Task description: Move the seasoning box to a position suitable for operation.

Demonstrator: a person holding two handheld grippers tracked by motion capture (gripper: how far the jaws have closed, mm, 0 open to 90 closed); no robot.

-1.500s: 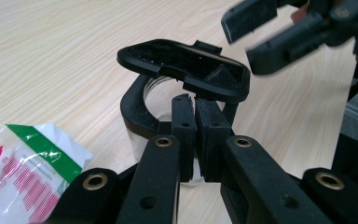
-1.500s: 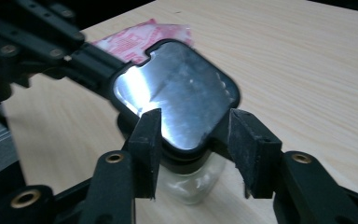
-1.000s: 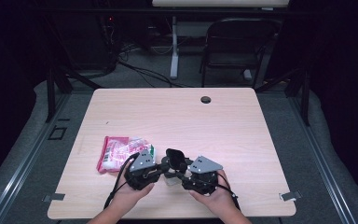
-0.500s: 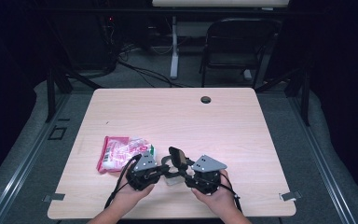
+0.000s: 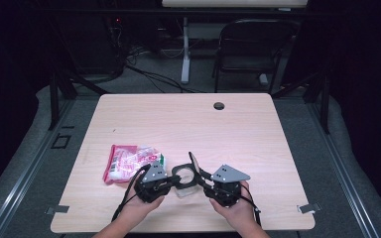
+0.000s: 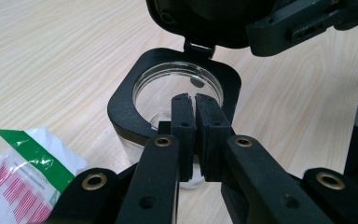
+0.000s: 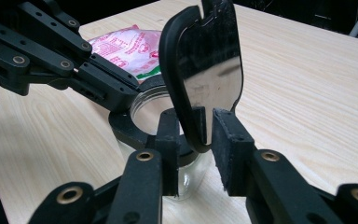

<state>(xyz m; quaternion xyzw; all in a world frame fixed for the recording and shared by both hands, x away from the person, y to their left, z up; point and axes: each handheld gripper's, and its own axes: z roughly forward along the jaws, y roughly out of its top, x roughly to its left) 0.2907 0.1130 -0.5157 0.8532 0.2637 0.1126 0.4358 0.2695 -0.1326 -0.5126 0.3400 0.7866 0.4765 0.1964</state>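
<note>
Two grippers: both work on one small jar (image 5: 184,184) near the front edge of the table (image 5: 258,129), between the person's hands.
Left gripper (image 6: 195,100): jaws pinched together on the jar's black collar (image 6: 121,114), probably to keep the jar from sliding or tipping while the other hand works.
Right gripper (image 7: 195,122): jaws have just been closing around the hinged lid (image 7: 204,65); the lid's lower edge sits between them, one pad close against it, the other with a gap, so not yet clamped.
Lid: stands swung up, nearly upright, likely held there to keep the mouth free.
Jar: clear glass, round mouth in a rounded-square black collar, looks empty.
Packet (image 5: 129,161): red, white and green, lying flat just beside the jar on the left gripper's side, perhaps meant as its filling.
</note>
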